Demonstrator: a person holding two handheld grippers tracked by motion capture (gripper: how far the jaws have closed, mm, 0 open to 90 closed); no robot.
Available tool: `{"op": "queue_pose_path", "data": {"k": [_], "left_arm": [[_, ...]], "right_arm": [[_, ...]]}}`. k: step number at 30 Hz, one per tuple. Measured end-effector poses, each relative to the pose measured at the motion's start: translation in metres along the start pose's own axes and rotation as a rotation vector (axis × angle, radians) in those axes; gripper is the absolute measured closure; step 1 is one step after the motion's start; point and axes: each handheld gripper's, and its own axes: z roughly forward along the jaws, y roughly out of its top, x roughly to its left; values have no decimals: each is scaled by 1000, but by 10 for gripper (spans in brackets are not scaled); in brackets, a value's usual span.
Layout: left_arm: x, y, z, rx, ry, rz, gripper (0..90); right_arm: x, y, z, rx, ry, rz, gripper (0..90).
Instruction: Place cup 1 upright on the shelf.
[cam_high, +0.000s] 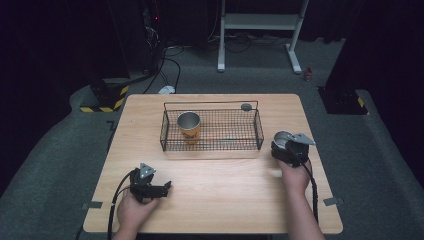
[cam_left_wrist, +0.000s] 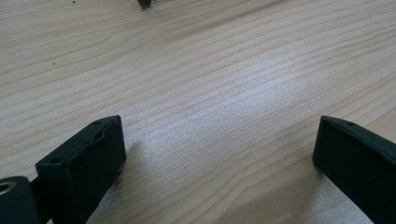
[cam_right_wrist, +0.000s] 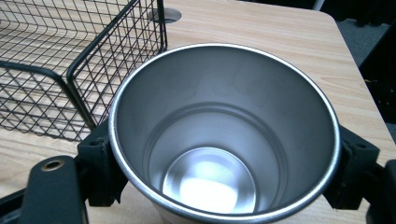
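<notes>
Looking down from the high view: lying across the middle of the wooden table (cam_high: 215, 190) a black wire basket (cam_high: 212, 131), standing upright inside its left end an orange cup (cam_high: 189, 127) with a steel rim, open mouth facing up; sitting on the tabletop near the basket's far right corner a small round grey disc (cam_high: 246, 106); hovering just off the basket's right end the right gripper (cam_high: 287, 146), gripping a steel cup (cam_high: 282, 138) there, the hand (cam_high: 295, 175) behind it reaching in from the near edge; resting low over the near left part of the table, well apart from the basket, the left gripper (cam_high: 159, 188), jaws pointing toward the right, cable trailing back past the left hand (cam_high: 133, 210) – nothing showing between them. Looking along the left gripper view: standing wide apart the two black jaws of the left gripper (cam_left_wrist: 219, 154), open and empty, having just been closing a little, bare wood grain of the table (cam_left_wrist: 210, 70) lying between and beyond them. Looking along the right gripper view: clamping the steel cup (cam_right_wrist: 224, 135) from both sides the right gripper (cam_right_wrist: 224, 172), pads pressing against the cup's outer wall just below the rim; holding the cup upright, shiny empty inside and bottom facing the camera; standing just beside the cup at upper left the corner of the wire basket (cam_right_wrist: 79, 70) – whether touching the cup, impossible telling – and past that corner the grey disc (cam_right_wrist: 164, 15) lying on the table (cam_right_wrist: 280, 32)
</notes>
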Motion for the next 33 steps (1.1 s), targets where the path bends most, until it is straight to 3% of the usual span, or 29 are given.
{"op": "queue_pose_path", "data": {"k": [8, 17, 24, 33], "left_arm": [[-1, 0, -1, -9, 14, 6, 44], [1, 0, -1, -7, 3, -6, 60], [3, 2, 2, 9, 9, -18, 3], [5, 3, 4, 10, 14, -17, 2]], "right_arm": [[0, -3, -11, -8, 9, 0, 183], [9, -7, -27, -27, 53, -11, 183], [24, -12, -41, -40, 83, -29, 183], [42, -16, -54, -40, 109, -53, 183]]}}
